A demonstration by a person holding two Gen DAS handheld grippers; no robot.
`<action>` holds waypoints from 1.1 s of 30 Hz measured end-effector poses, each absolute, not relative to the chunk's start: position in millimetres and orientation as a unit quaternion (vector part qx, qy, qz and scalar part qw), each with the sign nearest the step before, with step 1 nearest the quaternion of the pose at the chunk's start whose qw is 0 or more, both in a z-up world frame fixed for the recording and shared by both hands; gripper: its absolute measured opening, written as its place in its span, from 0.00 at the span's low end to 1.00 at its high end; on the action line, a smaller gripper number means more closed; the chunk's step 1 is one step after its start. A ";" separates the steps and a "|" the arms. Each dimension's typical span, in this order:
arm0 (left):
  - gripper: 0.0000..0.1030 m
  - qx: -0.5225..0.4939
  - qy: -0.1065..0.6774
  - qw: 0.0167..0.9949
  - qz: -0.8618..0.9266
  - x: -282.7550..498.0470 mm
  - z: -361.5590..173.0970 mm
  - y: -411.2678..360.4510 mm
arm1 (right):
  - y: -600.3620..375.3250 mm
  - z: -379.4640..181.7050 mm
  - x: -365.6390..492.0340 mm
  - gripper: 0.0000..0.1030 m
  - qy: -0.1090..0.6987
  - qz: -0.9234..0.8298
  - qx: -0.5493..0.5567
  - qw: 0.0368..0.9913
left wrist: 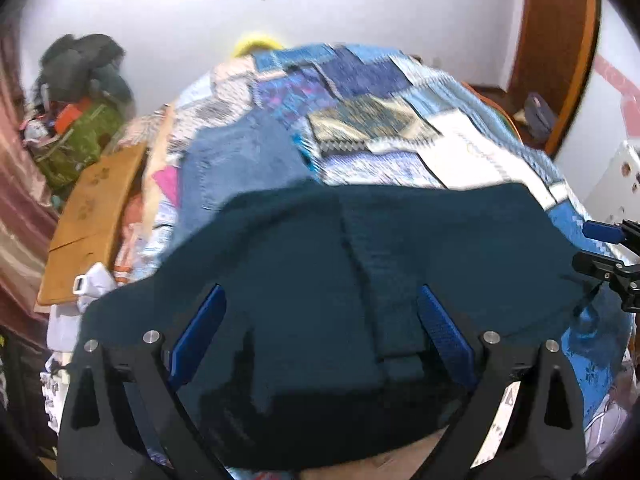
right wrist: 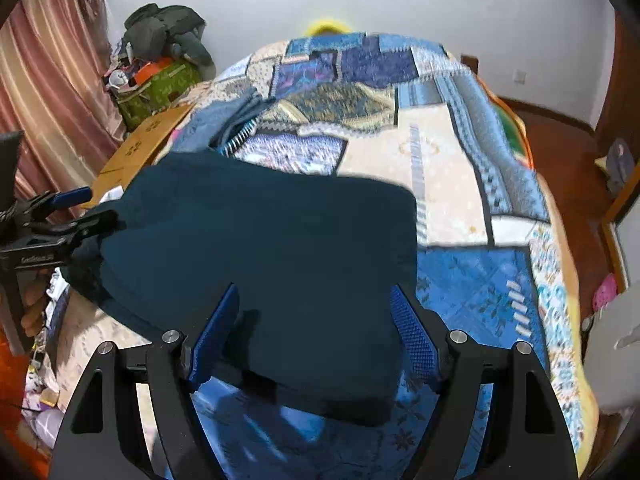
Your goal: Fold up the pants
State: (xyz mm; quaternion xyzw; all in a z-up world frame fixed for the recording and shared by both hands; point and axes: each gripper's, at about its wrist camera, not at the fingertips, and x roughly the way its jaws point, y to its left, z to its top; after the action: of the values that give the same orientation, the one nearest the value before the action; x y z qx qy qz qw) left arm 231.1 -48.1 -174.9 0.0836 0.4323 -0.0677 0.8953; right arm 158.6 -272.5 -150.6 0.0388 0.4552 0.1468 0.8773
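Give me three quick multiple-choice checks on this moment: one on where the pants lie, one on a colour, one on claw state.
1. The dark pants lie:
A. on the patchwork bedspread
B. on the floor
C. over a chair

2. The pads on the left claw are:
A. red
B. blue
C. white

3. The right claw is:
A. shut on the pants
B. shut on the bedspread
C. open

Answers:
1 A, the pants are spread flat over the quilt.
2 B, blue ribbed pads sit on black arms.
3 C, its fingers stand wide apart above the cloth.
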 end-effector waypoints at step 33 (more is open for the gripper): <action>0.98 -0.262 0.510 0.818 0.042 148.8 -257.1 217.3 | -85.7 -165.0 169.5 0.77 0.446 0.264 -0.090 0.851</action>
State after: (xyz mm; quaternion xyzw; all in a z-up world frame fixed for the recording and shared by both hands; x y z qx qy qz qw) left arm 148.8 217.3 -257.1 -0.2619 0.5099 0.0416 0.8183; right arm 169.5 -85.7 -165.0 -0.0896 0.4458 0.2641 0.8506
